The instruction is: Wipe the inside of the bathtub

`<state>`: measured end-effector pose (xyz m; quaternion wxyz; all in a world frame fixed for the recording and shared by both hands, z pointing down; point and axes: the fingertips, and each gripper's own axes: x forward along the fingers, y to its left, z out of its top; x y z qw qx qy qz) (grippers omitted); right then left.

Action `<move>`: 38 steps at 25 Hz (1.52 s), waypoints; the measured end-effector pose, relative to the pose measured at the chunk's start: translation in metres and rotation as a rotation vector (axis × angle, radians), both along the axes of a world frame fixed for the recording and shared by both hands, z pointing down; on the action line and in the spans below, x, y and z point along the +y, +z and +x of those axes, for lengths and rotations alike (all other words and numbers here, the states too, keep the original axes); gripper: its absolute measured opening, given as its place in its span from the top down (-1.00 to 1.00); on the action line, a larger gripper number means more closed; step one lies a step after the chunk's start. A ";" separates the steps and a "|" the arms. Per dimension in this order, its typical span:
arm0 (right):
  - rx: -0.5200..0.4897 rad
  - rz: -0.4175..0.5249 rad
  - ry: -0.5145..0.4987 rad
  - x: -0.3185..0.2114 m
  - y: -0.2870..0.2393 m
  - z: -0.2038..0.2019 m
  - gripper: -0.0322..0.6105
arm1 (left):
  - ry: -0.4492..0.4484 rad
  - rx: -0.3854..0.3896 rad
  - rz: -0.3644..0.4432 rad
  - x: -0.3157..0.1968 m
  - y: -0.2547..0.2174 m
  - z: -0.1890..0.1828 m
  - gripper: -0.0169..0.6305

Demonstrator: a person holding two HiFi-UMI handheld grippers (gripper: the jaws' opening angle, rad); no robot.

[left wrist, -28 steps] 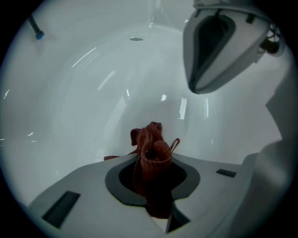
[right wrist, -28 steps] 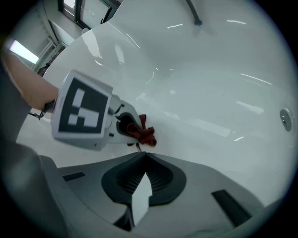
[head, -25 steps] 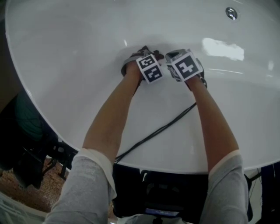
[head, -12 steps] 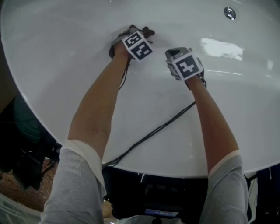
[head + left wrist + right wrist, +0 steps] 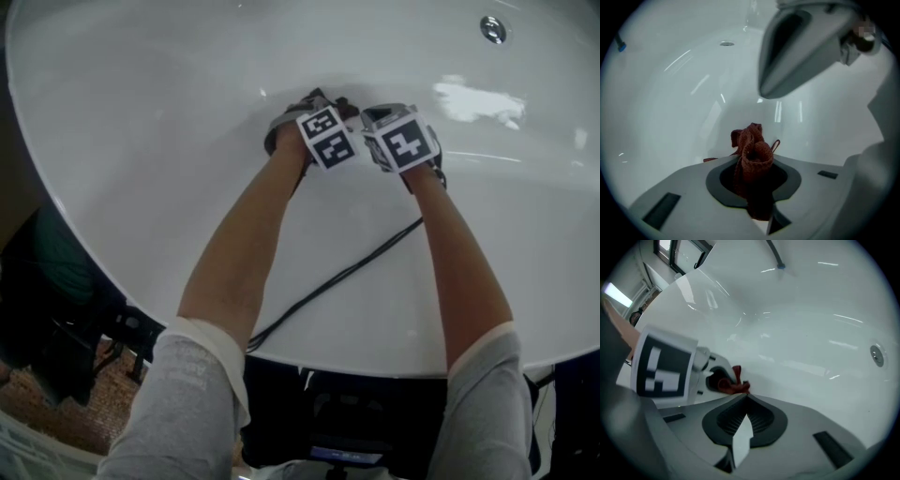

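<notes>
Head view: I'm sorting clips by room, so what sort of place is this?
Probably a bathroom: a white bathtub with a round metal fitting, and a red cloth in the left gripper.

A thin black cable runs diagonally from the centre right toward the near left. A brown speckled floor surface shows at the near left corner. A dark teal rounded object lies beyond it at the left edge. A dark-framed window and a bright rectangular ceiling light appear at the far left.
</notes>
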<state>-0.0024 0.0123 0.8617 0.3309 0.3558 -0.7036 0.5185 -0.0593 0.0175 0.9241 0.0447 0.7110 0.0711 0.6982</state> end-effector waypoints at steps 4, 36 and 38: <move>0.055 -0.005 -0.003 0.001 0.007 0.016 0.87 | 0.025 0.004 -0.061 0.046 0.000 -0.003 0.71; -0.019 0.020 -0.033 0.004 -0.007 -0.018 0.87 | 0.285 -0.367 -0.339 0.051 -0.007 -0.133 0.70; -0.014 0.021 -0.034 0.005 -0.009 -0.017 0.87 | 0.274 -0.359 -0.344 0.053 -0.006 -0.133 0.70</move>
